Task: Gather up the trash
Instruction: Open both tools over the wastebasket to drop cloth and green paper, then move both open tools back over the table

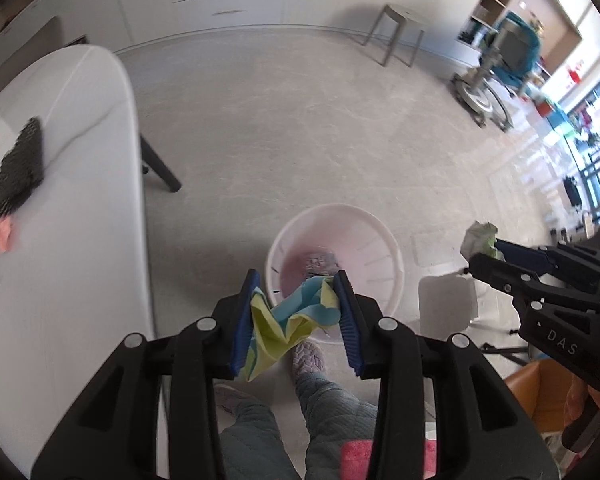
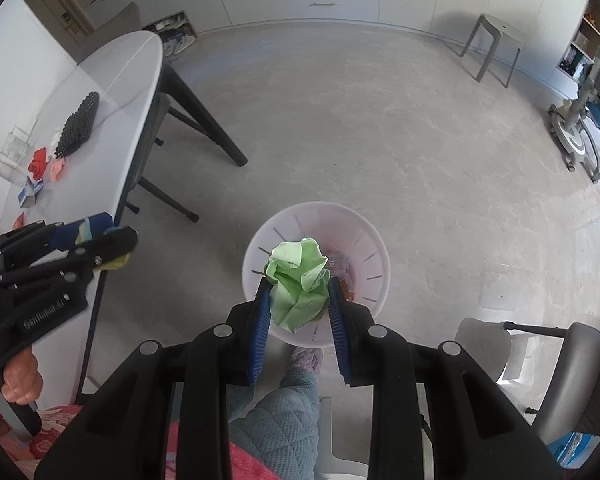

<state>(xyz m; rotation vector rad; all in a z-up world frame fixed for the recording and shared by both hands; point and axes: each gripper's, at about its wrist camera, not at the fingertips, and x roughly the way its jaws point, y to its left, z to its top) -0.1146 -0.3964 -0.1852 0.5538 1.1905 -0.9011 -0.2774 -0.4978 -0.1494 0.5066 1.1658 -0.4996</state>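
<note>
2 grippers are hanging over the pink bin (image 2: 374, 240) on the floor: the right gripper (image 2: 298, 300) is clenching green crumpled paper (image 2: 298, 280) with the bin at 12 o'clock, while the left gripper (image 1: 296, 312) is grasping a yellow-blue wrapper (image 1: 288, 316) above the bin's 6 o'clock rim.

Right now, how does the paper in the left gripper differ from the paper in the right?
Colour: the left gripper's paper is yellow and light blue; the right gripper's paper is plain light green.
Shape: the left one is a loose, creased sheet; the right one is a crumpled ball.
Shared: each is clamped between blue pads above the pale bin.
</note>
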